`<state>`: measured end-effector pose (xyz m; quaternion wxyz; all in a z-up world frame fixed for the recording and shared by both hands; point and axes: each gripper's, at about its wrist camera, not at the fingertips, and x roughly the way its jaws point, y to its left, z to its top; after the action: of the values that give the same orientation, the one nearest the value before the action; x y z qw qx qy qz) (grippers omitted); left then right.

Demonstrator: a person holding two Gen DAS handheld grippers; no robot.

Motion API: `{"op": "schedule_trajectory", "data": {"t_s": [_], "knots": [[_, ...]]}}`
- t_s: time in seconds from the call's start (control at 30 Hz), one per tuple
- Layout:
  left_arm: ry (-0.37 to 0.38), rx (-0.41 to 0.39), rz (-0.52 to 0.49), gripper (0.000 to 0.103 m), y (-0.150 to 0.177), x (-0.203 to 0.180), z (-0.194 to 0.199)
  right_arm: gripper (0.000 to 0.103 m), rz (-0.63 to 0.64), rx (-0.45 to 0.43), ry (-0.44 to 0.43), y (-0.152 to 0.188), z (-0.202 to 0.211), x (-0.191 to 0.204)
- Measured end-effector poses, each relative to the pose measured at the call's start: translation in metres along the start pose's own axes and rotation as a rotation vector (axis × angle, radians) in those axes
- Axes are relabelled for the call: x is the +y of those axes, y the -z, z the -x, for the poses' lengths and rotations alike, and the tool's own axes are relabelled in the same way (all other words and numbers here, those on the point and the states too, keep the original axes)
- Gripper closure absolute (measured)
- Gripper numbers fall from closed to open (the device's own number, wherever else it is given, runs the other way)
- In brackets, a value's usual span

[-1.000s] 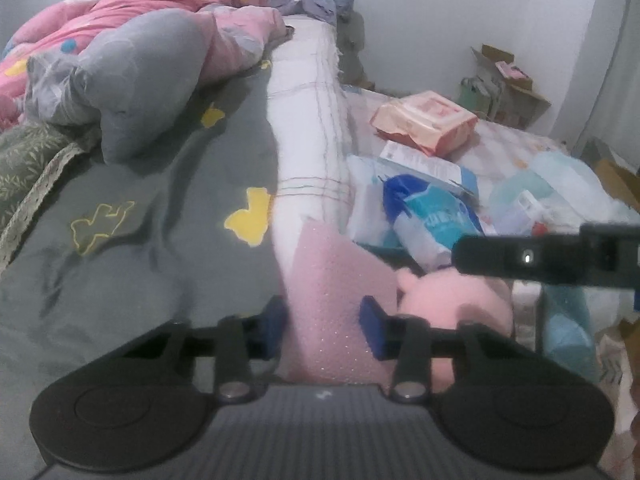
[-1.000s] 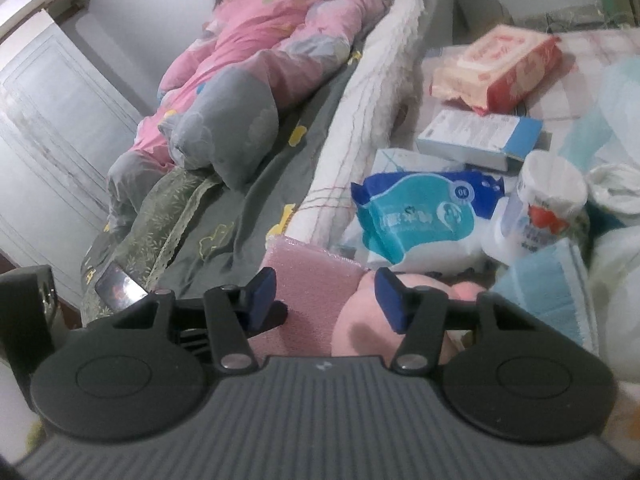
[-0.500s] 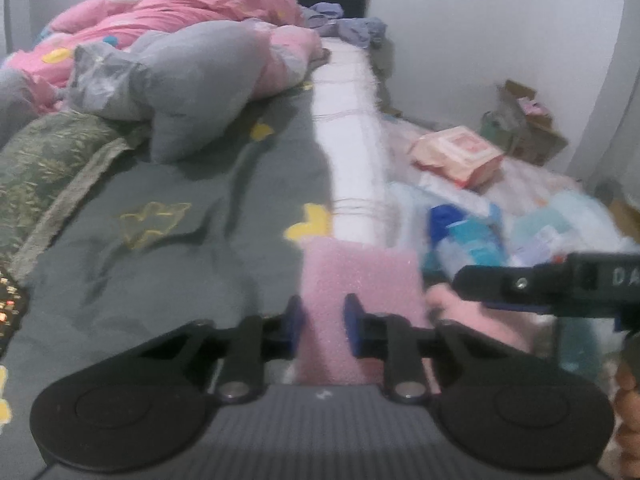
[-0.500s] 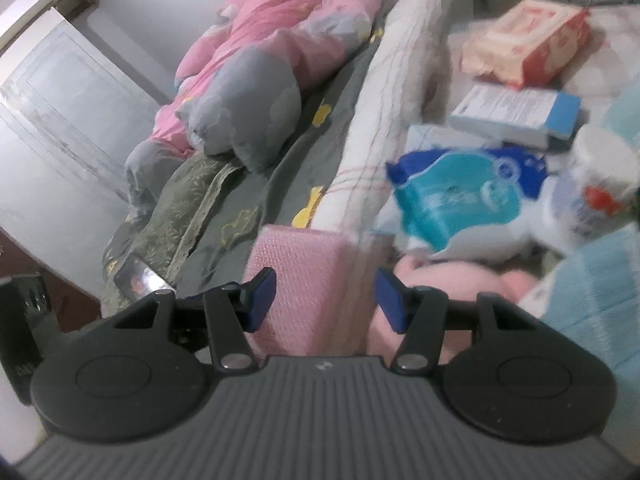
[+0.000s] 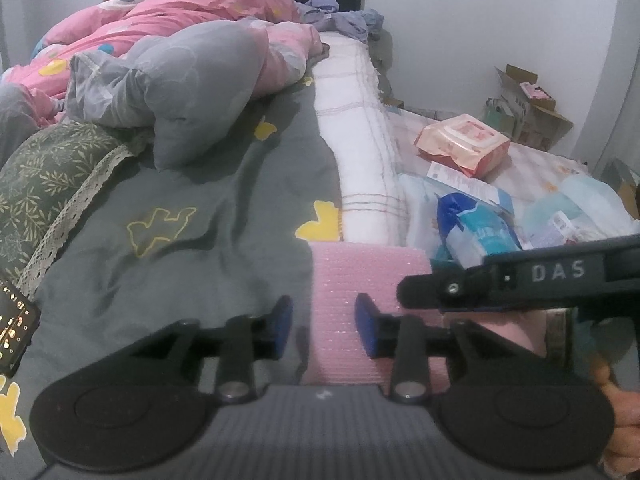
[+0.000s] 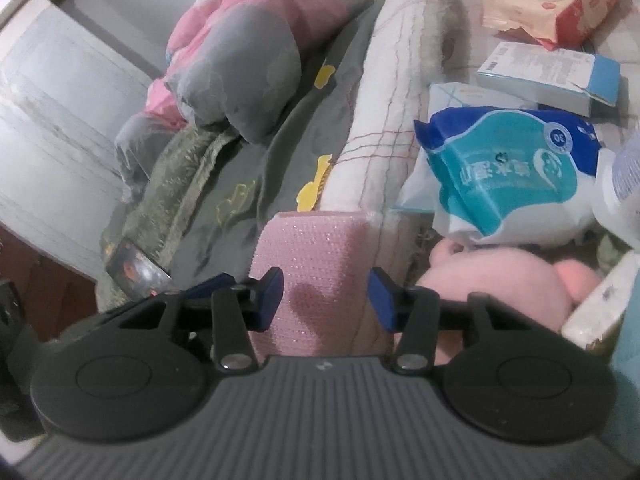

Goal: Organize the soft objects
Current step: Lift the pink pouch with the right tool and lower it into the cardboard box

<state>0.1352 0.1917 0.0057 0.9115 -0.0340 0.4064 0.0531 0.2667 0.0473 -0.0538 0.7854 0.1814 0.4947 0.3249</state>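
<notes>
A pink foam sponge stands on edge at the border of the grey bed sheet. My left gripper straddles its near end. The jaws are opening: the left pad stands clear of the foam and the right pad lies against it. My right gripper faces the same sponge with the foam between its closing jaws, and the foam is not squeezed. One of its fingers crosses the left wrist view. A pink plush toy lies just right of the sponge.
A white blanket roll runs along the bed. Right of it lie a blue wipes pack, a box and a pink pack. A grey pillow, a pink quilt and a phone are on the left.
The left jaws pinched the sponge half a second ago and have since widened. The right gripper has swung left from the plush toy to the sponge, and its jaws have narrowed.
</notes>
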Motion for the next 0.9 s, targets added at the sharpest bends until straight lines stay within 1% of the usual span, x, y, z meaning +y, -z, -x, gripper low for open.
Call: {"op": "schedule_trajectory", "data": {"t_s": [0.17, 0.2, 0.27, 0.3, 0.47, 0.57, 0.77, 0.9], "knots": [[0.033, 0.012, 0.013, 0.067, 0.001, 0.003, -0.002, 0.057, 0.048, 0.034, 0.033, -0.003, -0.011, 0.010], [0.048, 0.019, 0.026, 0.072, 0.001, 0.005, -0.003, 0.057, 0.054, 0.034, 0.035, -0.003, -0.012, 0.011], [0.084, 0.028, 0.054, 0.077, -0.001, 0.007, -0.003, 0.057, 0.049, 0.028, 0.031, -0.003, -0.011, 0.011], [0.089, 0.030, 0.061, 0.076, -0.002, 0.007, -0.003, 0.058, 0.042, 0.023, 0.025, -0.002, -0.009, 0.011], [0.073, 0.007, 0.033, 0.076, 0.000, 0.000, 0.007, 0.062, 0.004, 0.003, -0.019, 0.001, 0.002, 0.005], [0.073, -0.005, 0.037, 0.076, 0.001, -0.004, 0.017, 0.063, -0.003, -0.008, -0.033, 0.003, 0.012, 0.007], [0.085, -0.066, 0.035, 0.076, -0.003, -0.018, 0.053, 0.063, 0.024, -0.079, -0.054, 0.007, 0.052, 0.019], [0.113, -0.122, 0.015, 0.076, -0.011, -0.040, 0.079, 0.063, 0.041, -0.159, -0.051, 0.008, 0.098, 0.021]]}}
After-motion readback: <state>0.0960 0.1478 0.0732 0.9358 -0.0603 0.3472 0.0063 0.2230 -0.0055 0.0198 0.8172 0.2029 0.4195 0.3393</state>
